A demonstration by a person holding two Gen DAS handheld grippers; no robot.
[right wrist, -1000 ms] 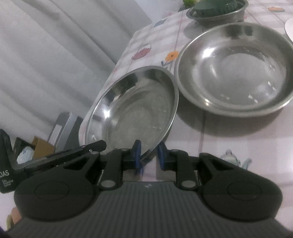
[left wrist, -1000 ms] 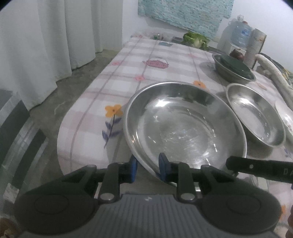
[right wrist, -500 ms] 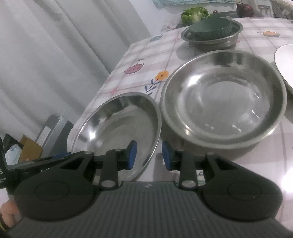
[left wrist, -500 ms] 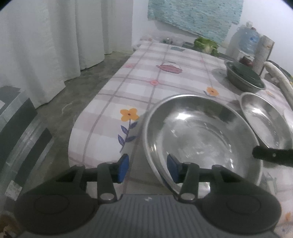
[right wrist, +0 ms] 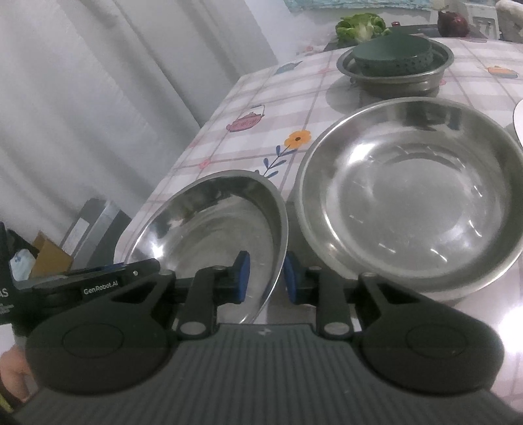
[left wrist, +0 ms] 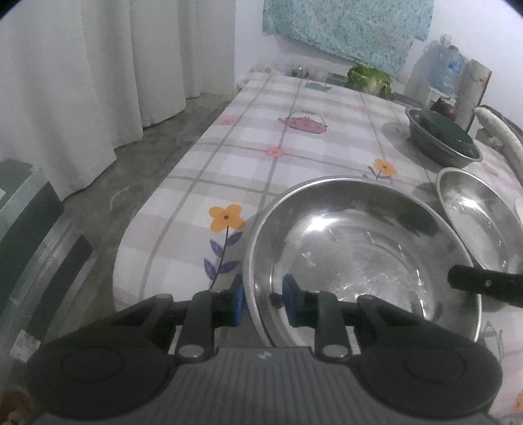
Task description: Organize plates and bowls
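Left gripper (left wrist: 261, 300): fingers apart, straddling near steel bowl (left wrist: 359, 248) rim
Right gripper (right wrist: 264, 275): fingers apart, straddling opposite rim (same bowl)
Second steel bowl (right wrist: 412, 193): just beside, on bench (left wrist: 261, 137)

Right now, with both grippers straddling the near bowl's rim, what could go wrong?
1. The near steel bowl sits at the table edge; a nudge could tip it off.
2. Neither the left gripper nor the right gripper has closed, so lifting may slip.
3. The second steel bowl sits close beside; swinging could clang it.

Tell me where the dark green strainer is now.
In both views the dark green strainer sits upside down inside the far steel bowl, behind the two big steel basins, near the cabbage.
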